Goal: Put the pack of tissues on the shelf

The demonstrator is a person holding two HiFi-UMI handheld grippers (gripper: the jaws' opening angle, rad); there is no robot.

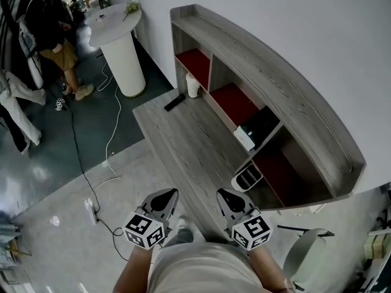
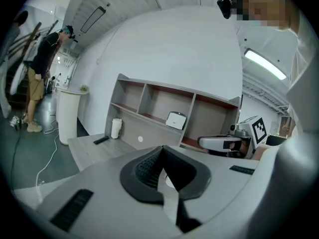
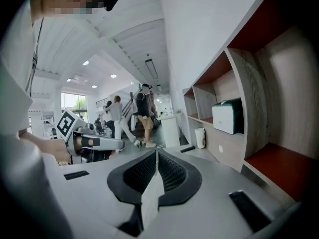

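Observation:
The pack of tissues (image 1: 247,137), white with a dark top, sits in the middle compartment of the grey wooden shelf (image 1: 287,96); it also shows as a white pack of tissues (image 2: 175,120) and pack of tissues (image 3: 229,116) in the two gripper views. My left gripper (image 1: 168,195) and right gripper (image 1: 222,195) are side by side at the near edge of the desk (image 1: 183,139), well short of the shelf. Both are shut with nothing between the jaws, as the left gripper (image 2: 162,149) and right gripper (image 3: 156,152) show in their own views.
On the desk are a white cylinder (image 1: 193,85), a black remote (image 1: 175,102) and a white divided holder (image 1: 247,177). A white pedestal table (image 1: 120,41), people (image 1: 52,38) and a floor cable (image 1: 111,140) lie to the left. A chair (image 1: 305,249) stands at the lower right.

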